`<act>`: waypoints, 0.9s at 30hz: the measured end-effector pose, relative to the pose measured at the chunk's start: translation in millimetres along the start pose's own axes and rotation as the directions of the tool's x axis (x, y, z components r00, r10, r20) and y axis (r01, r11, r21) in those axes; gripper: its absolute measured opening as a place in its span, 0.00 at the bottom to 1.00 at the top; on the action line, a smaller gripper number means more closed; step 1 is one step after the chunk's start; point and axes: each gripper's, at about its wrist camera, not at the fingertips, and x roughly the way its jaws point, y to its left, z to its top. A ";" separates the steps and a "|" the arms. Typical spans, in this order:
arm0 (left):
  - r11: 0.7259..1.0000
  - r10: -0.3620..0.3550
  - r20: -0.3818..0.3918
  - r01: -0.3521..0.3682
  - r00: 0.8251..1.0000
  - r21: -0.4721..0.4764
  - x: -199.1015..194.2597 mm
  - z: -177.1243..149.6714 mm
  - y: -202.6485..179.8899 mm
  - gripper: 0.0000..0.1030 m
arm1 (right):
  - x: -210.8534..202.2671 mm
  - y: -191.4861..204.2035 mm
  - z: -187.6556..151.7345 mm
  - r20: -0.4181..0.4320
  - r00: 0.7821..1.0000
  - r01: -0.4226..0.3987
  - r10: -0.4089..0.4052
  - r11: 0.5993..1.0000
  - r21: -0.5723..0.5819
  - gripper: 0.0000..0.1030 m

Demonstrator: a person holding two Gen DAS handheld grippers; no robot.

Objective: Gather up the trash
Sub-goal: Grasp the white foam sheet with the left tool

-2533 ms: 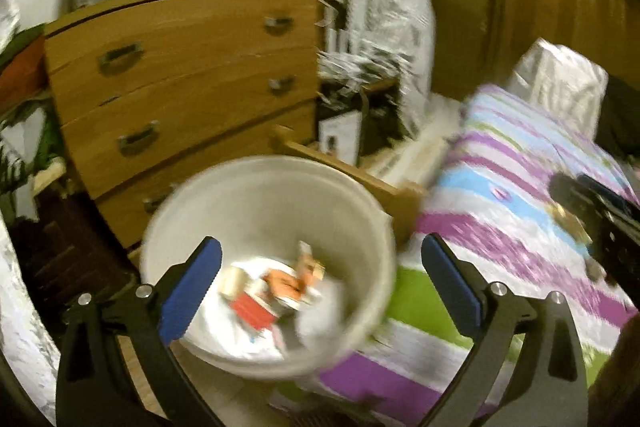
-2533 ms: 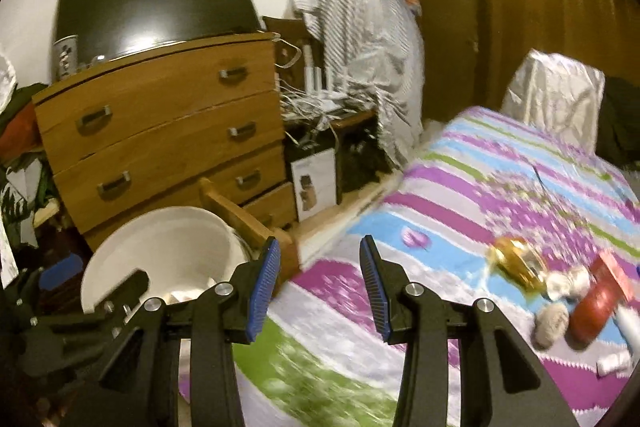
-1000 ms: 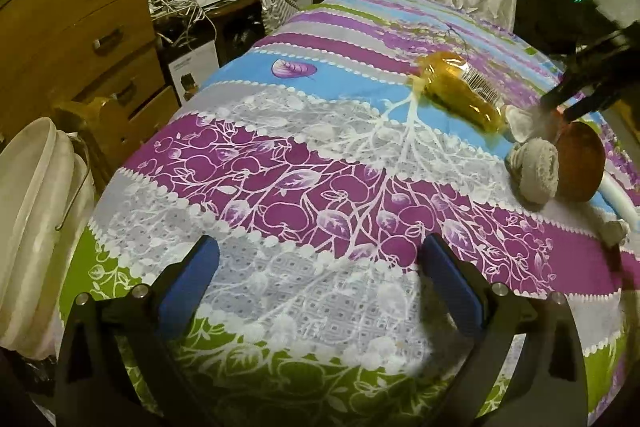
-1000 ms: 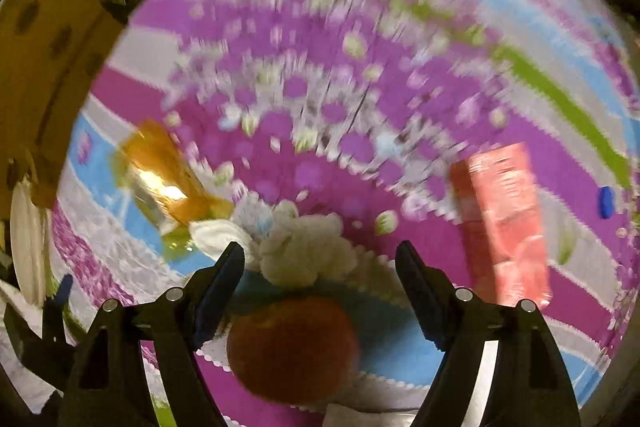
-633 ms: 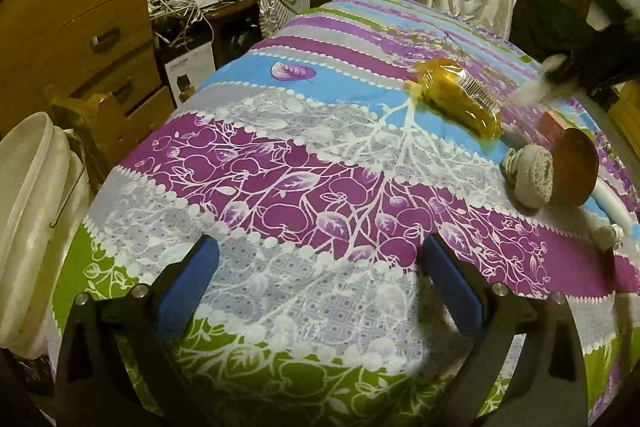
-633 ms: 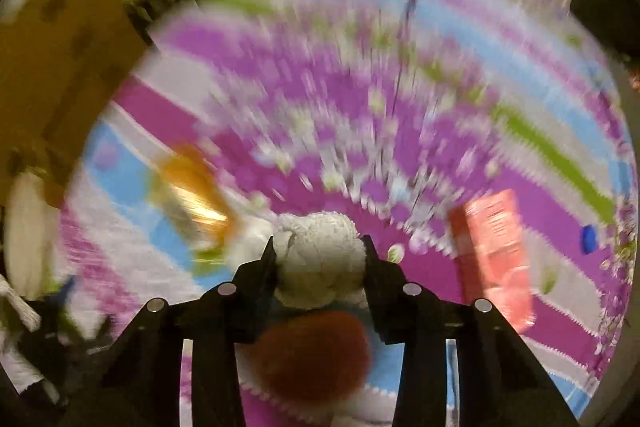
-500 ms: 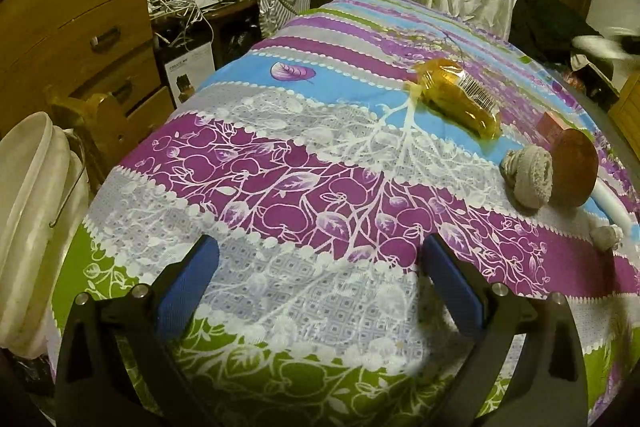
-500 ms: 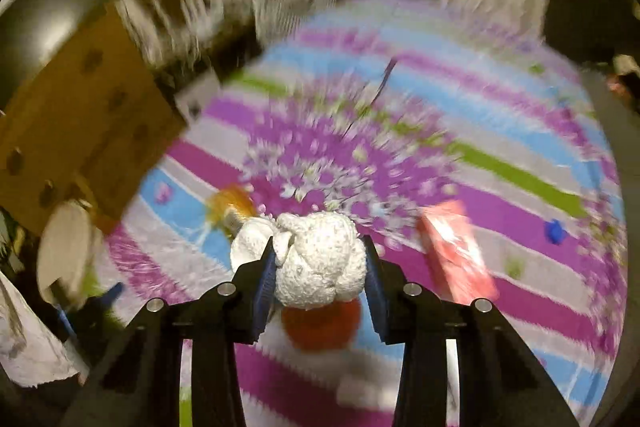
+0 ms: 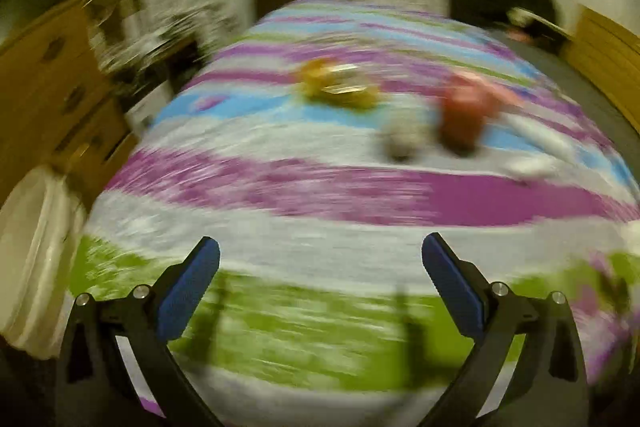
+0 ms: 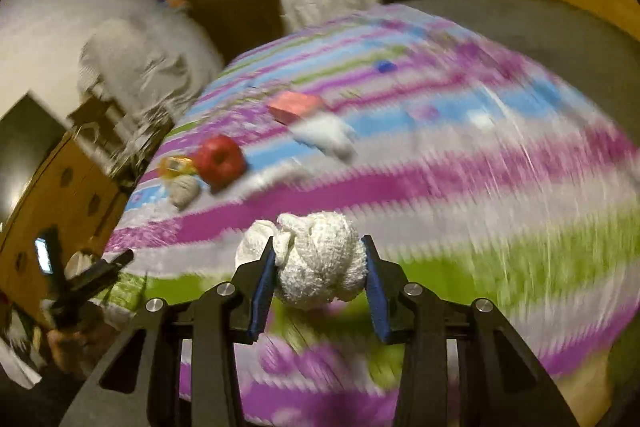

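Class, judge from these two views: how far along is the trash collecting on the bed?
Done: nothing can be confirmed; the bin's inside is hidden. In hand: the right tongs grip a white wad; the left tongs are empty. Left on the bed: red cup, yellow wrapper, grey wad, pink box.

Two claws: left claw [image 9: 320, 279], right claw [image 10: 318, 265]. Two crumpled wads, one white [image 10: 320, 259], one grey [image 10: 183, 190]. One red cup [image 10: 221, 159], one pink box [image 10: 295, 105], one yellow wrapper [image 10: 176, 165], one bed [image 10: 480, 187].

The bed [image 10: 460, 163], under a purple, blue, white and green striped cover, carries a red round thing [image 10: 221, 159]. Just beside it lie a yellow wrapper [image 10: 176, 165], a grey wad [image 10: 184, 190] and (farther back) a pink box [image 10: 295, 105].
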 end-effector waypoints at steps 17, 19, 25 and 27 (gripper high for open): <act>0.996 -0.076 -0.357 0.055 0.931 -0.070 134.4 138.7 -267.4 0.94 | -35.2 -81.6 -64.8 0.052 0.988 -0.154 0.146 0.961 0.232 0.41; 0.994 -0.043 -0.385 0.000 0.922 -0.112 153.0 141.0 -265.6 0.94 | -35.7 -85.6 -69.2 0.048 0.986 -0.164 0.157 0.955 0.246 0.41; 0.989 -0.105 -0.499 0.039 0.860 -0.141 196.0 130.9 -279.4 0.94 | -27.4 -97.4 -78.5 0.040 0.980 -0.199 0.196 0.933 0.299 0.42; 0.996 -0.058 -0.488 0.017 0.871 -0.089 196.2 128.3 -283.0 0.76 | -25.8 -97.5 -78.5 0.044 0.981 -0.193 0.189 0.934 0.300 0.41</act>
